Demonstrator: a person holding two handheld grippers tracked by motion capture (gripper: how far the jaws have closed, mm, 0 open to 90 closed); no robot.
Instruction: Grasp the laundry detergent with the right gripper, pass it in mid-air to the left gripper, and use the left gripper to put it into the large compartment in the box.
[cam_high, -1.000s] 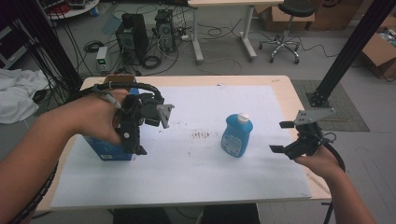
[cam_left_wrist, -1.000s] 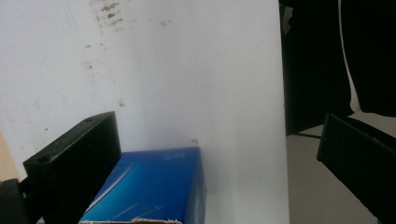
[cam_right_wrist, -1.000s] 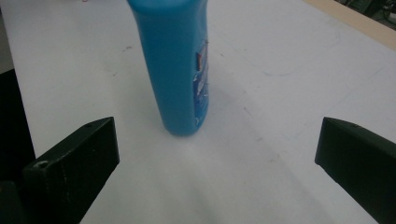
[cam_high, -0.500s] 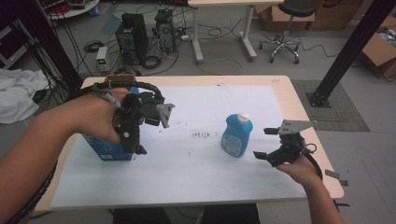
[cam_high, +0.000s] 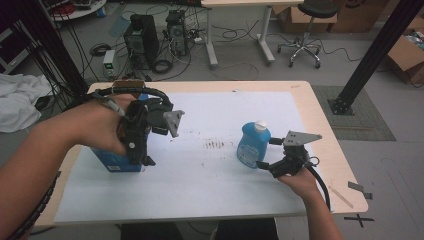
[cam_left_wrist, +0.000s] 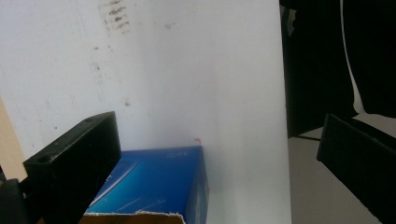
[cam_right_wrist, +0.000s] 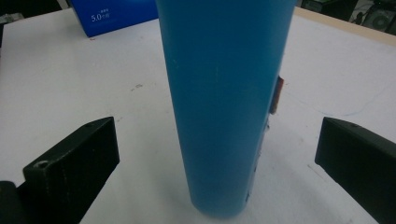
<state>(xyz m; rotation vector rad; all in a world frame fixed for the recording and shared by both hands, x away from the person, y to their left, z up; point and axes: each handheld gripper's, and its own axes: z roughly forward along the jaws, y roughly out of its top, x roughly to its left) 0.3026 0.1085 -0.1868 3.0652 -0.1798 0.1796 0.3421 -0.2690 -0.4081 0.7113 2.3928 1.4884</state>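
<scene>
My right gripper (cam_high: 265, 152) brackets blue bottle (cam_high: 253, 145) standing upright on white mat (cam_high: 215, 175), jaws spread, not touching. Smooth plastic looks slippery, likely light; mid-body pinch safest. My left gripper (cam_high: 145, 155), jaws spread, hovers over blue box (cam_left_wrist: 154, 182) at mat's left.

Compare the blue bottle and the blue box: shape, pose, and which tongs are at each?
The blue bottle is rounded, tall and upright with a white cap; the blue box is squat and rectangular, its torn top open. The bottle stands between the jaws of the open right tongs, untouched; the box sits under the open left tongs, only partly between the jaws. Both are blue and rest on the white sheet.
</scene>
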